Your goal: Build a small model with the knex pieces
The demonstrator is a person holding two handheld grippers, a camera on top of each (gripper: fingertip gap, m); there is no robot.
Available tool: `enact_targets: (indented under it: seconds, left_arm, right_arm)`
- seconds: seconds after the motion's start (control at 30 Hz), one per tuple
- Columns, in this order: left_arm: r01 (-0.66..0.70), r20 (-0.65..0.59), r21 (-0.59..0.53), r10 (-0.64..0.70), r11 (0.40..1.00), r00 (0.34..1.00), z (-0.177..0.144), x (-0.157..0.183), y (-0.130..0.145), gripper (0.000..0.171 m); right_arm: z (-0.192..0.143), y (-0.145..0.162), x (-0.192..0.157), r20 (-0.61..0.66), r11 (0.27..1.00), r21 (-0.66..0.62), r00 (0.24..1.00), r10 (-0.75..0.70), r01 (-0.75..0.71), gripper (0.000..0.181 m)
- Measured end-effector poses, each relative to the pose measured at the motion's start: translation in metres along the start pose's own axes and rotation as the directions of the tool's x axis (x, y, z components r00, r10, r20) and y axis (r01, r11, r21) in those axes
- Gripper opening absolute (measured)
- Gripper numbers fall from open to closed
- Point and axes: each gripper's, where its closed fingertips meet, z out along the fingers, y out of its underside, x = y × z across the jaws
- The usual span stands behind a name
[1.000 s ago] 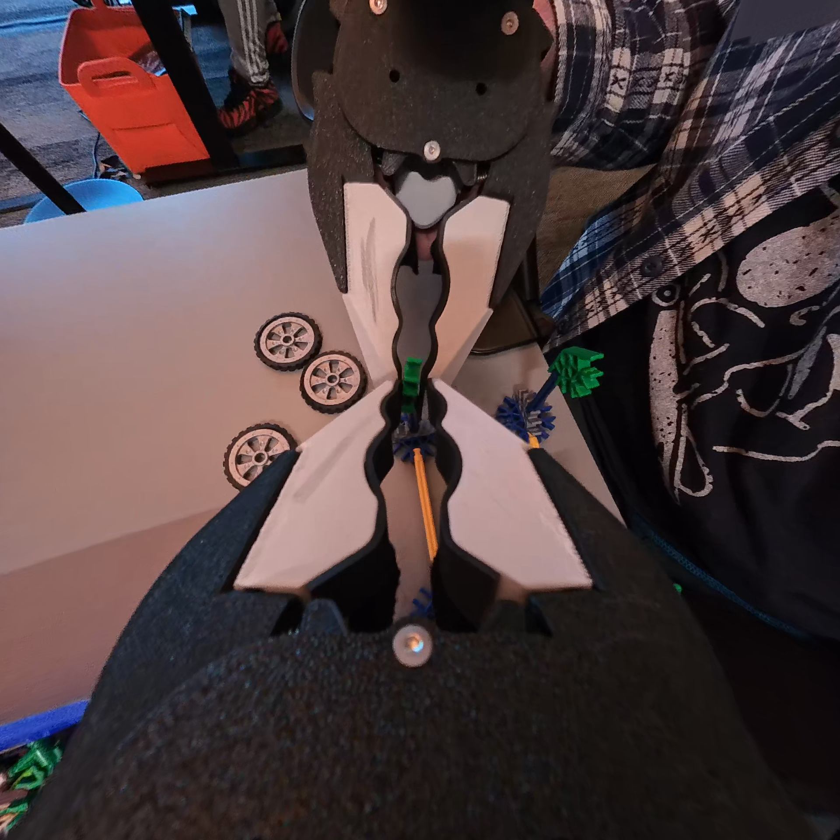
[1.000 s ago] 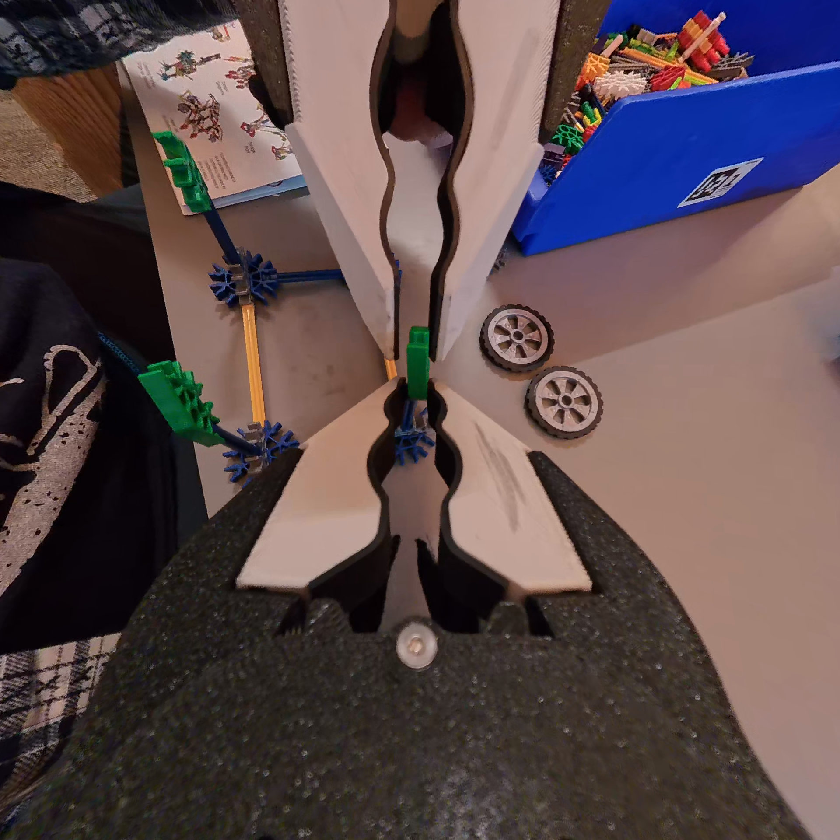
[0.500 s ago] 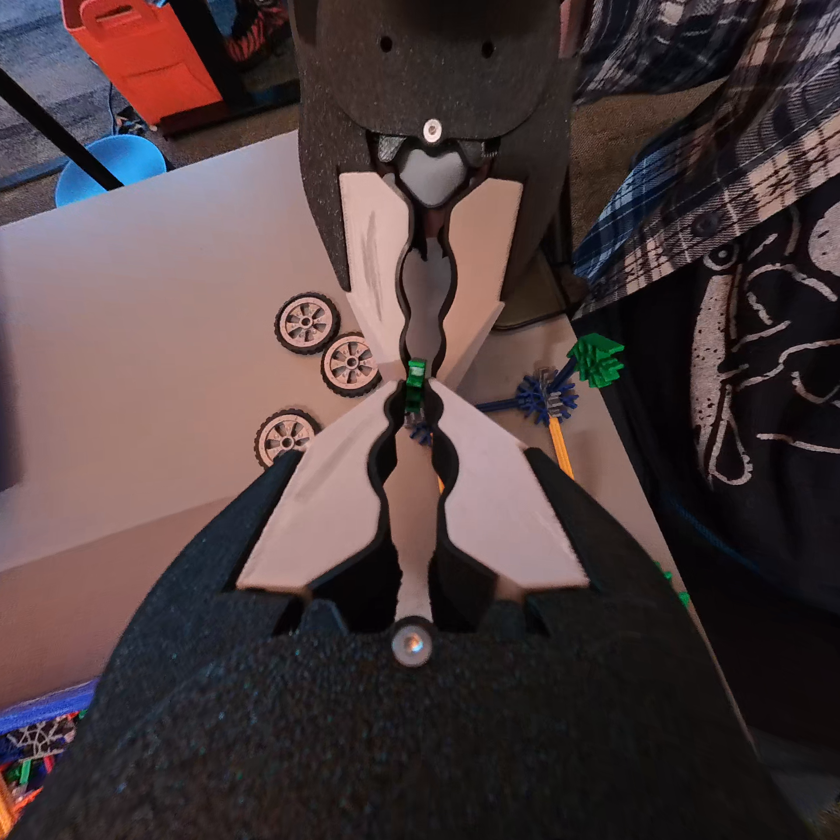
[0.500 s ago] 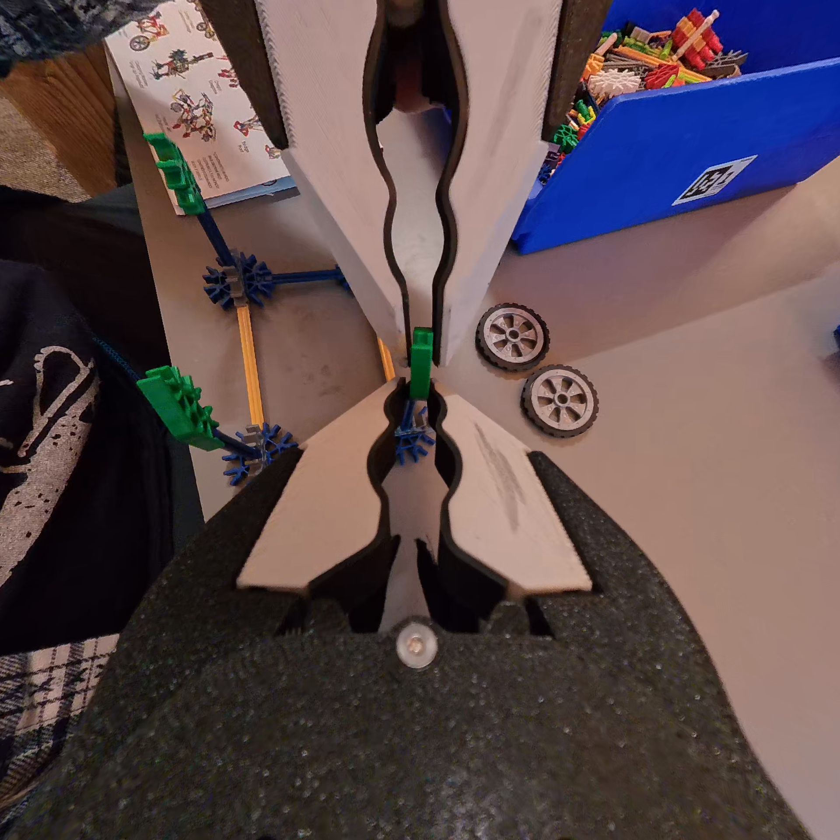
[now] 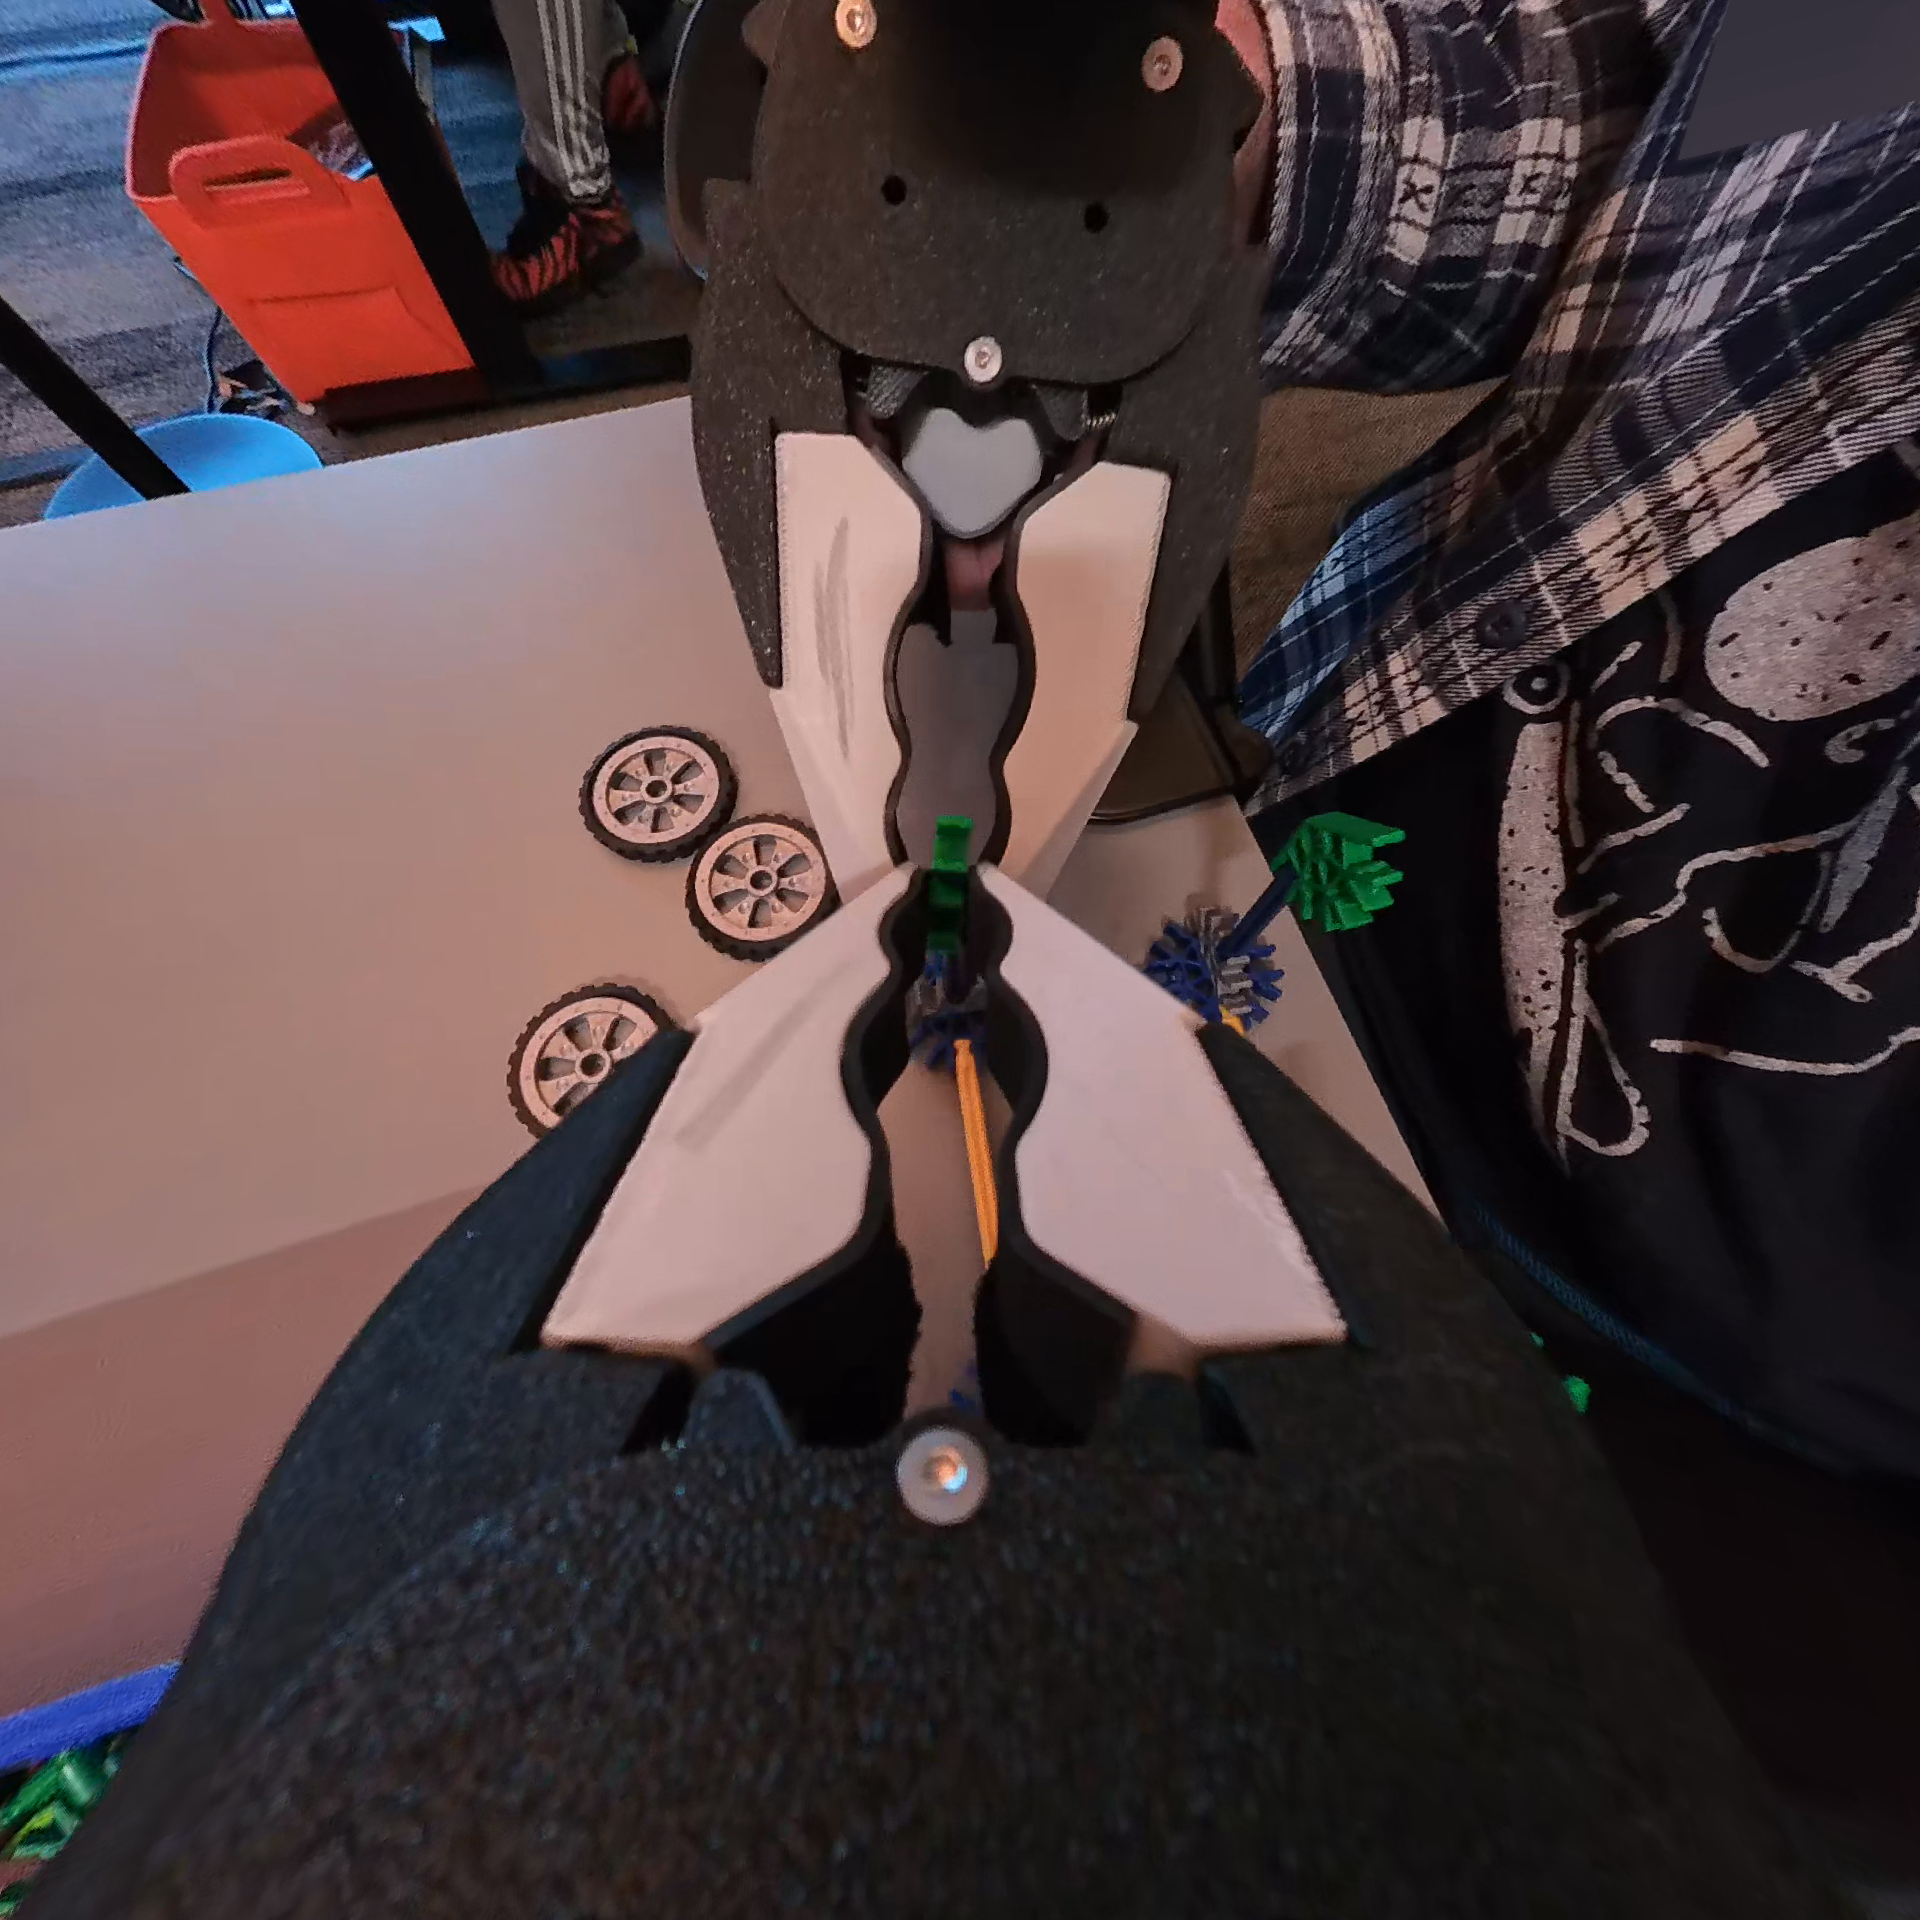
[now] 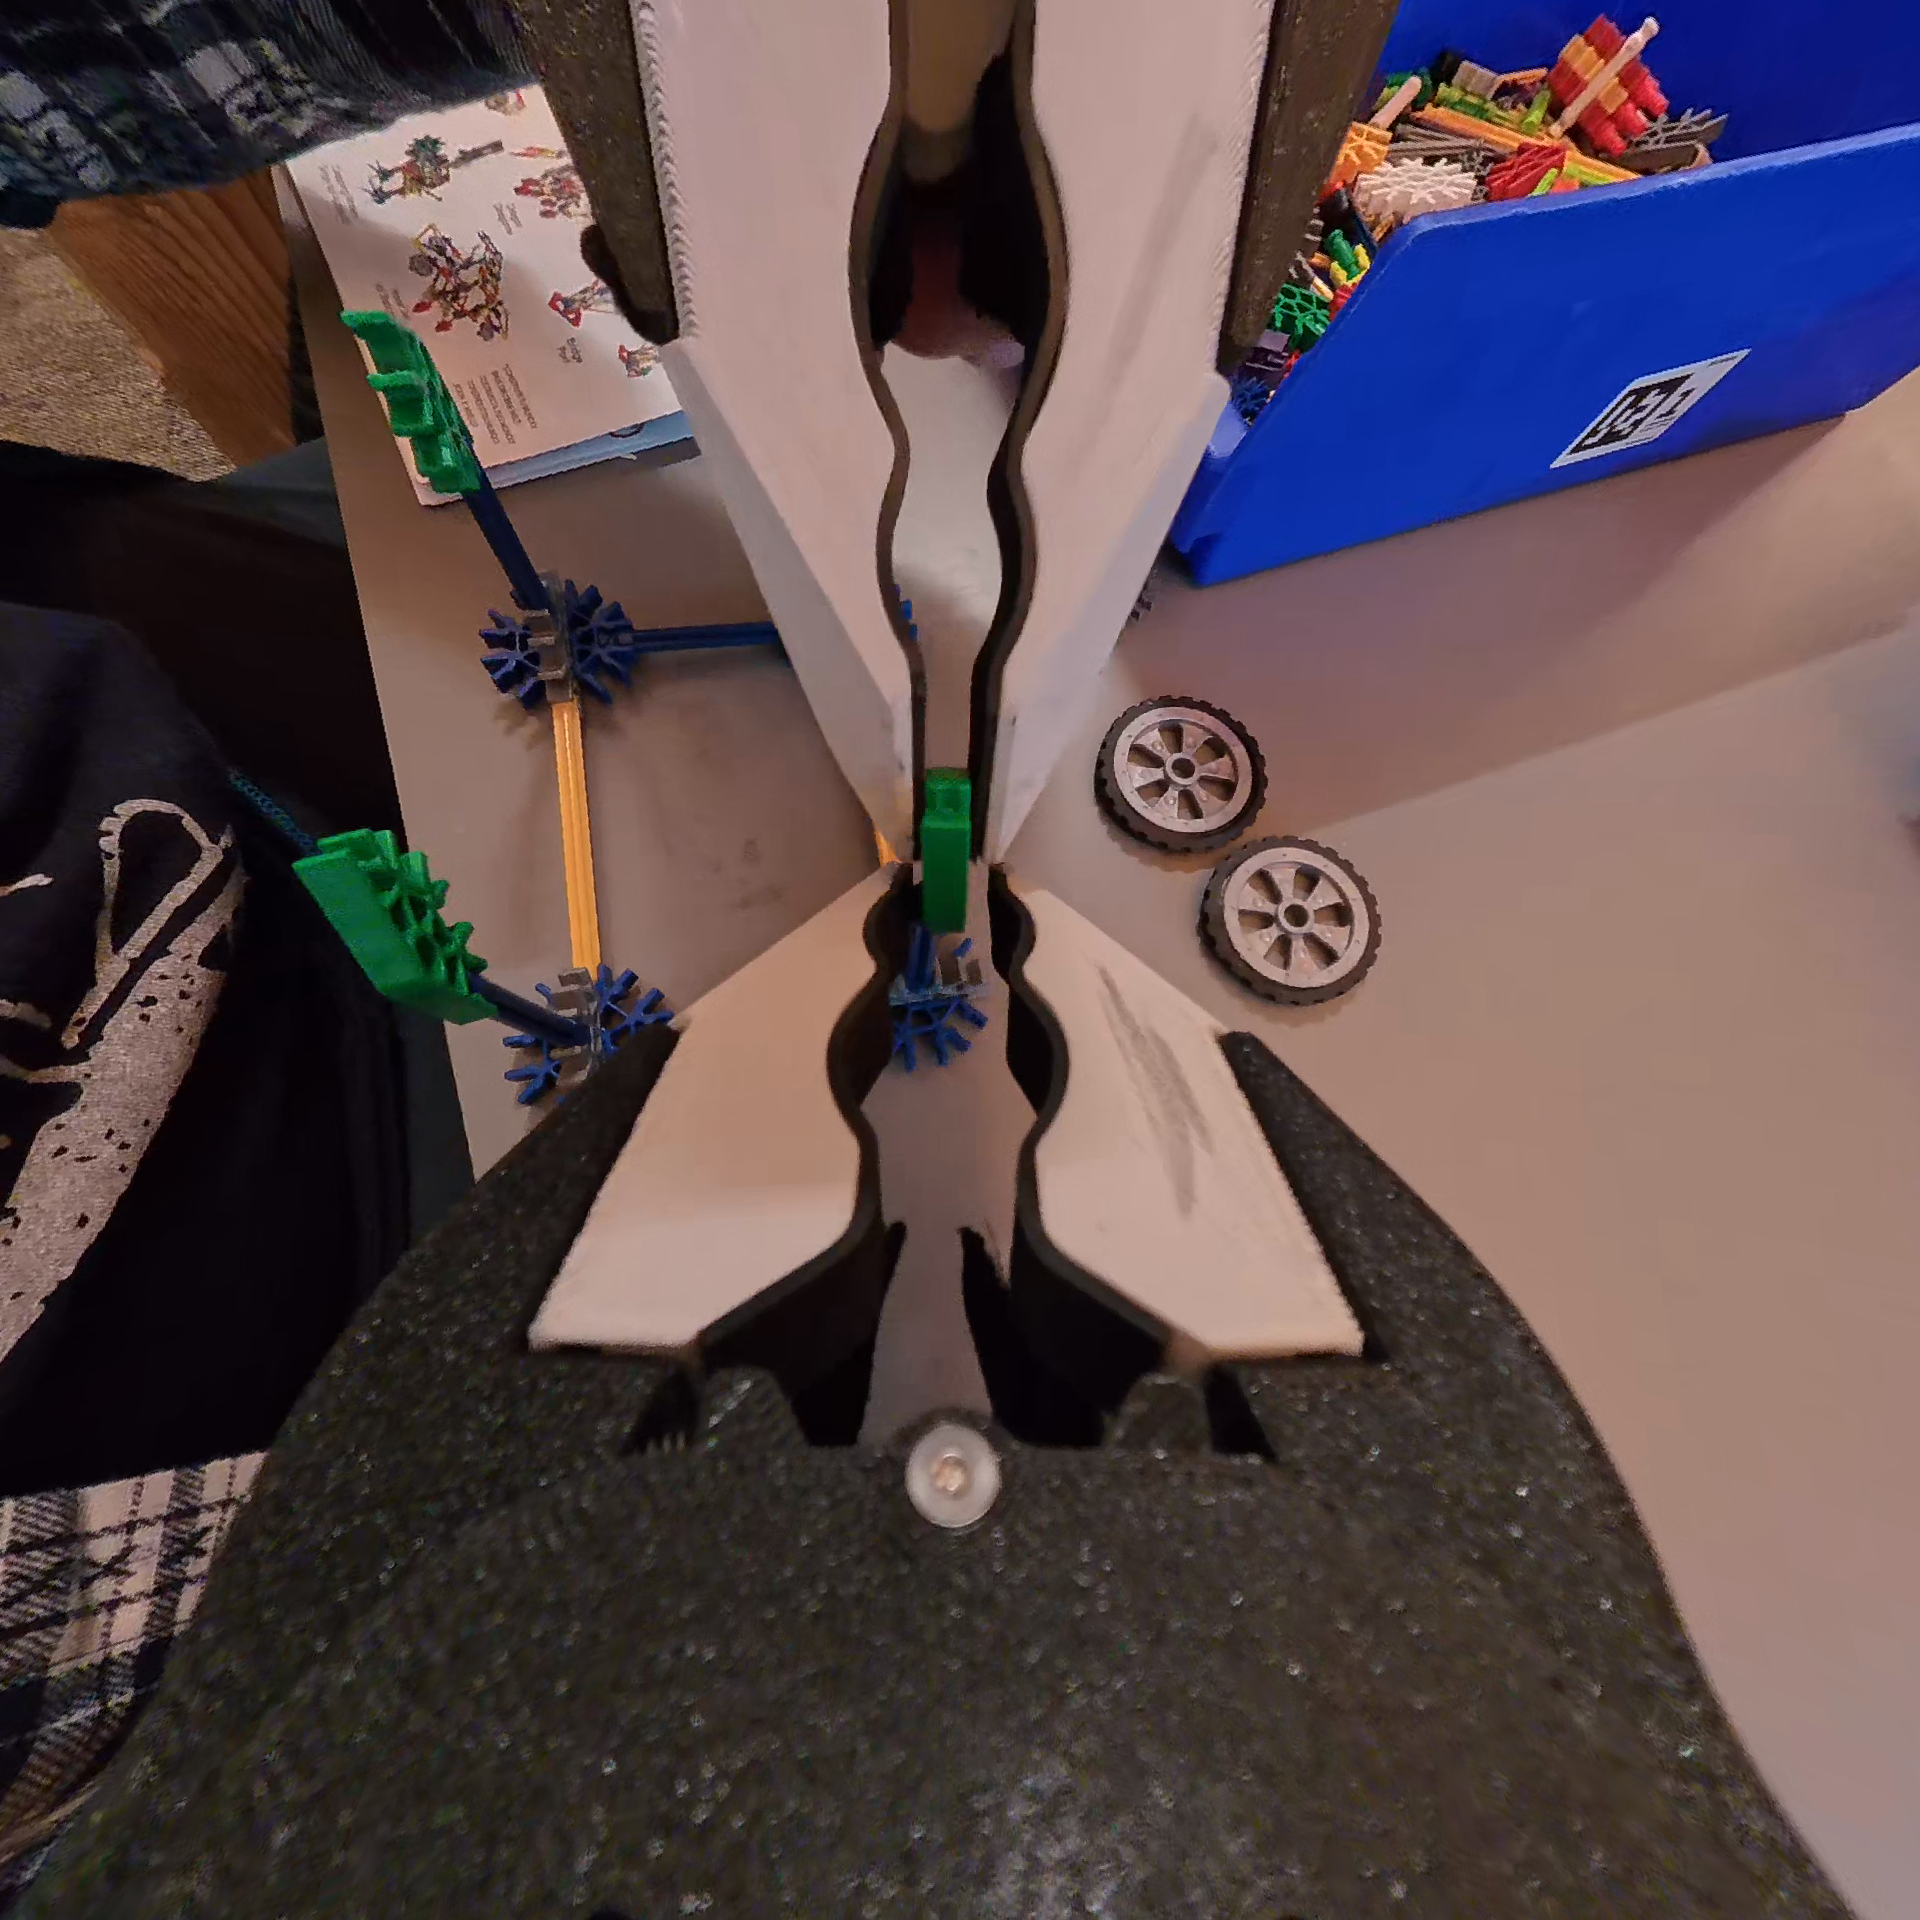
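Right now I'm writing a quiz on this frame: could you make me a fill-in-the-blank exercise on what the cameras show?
1. Both grippers pinch a small ____ connector.
2. Beside them, ____ grey wheels lie flat on the table.
3. The bin of loose parts is ____.
4. A ____ rod joins two blue connectors.

Missing words: green; three; blue; yellow

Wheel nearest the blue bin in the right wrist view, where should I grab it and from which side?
Pinch the wheel across its black tyre, coming straight down: it lies flat on the table. Close along the line that avoids the second wheel almost touching its lower-right edge.
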Motion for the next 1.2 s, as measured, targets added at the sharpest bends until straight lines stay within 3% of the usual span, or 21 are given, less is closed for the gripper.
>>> enact_targets:
  seconds: [0.87, 1.2]
  left_arm:
    - [-0.021, 0.009, 0.053, 0.021, 0.998, 1.0, -0.007, 0.003, -0.003, 0.005]
    - [-0.002, 0.039, 0.067, -0.001, 0.998, 0.999, -0.013, -0.003, 0.003, 0.004]
  right_arm:
    - [0.003, -0.008, -0.003, 0.017, 0.999, 0.018, 0.999, -0.029, 0.028, 0.004]
    - [0.004, -0.015, 0.001, 0.056, 0.999, 0.041, 0.998, 0.006, -0.008, 0.014]
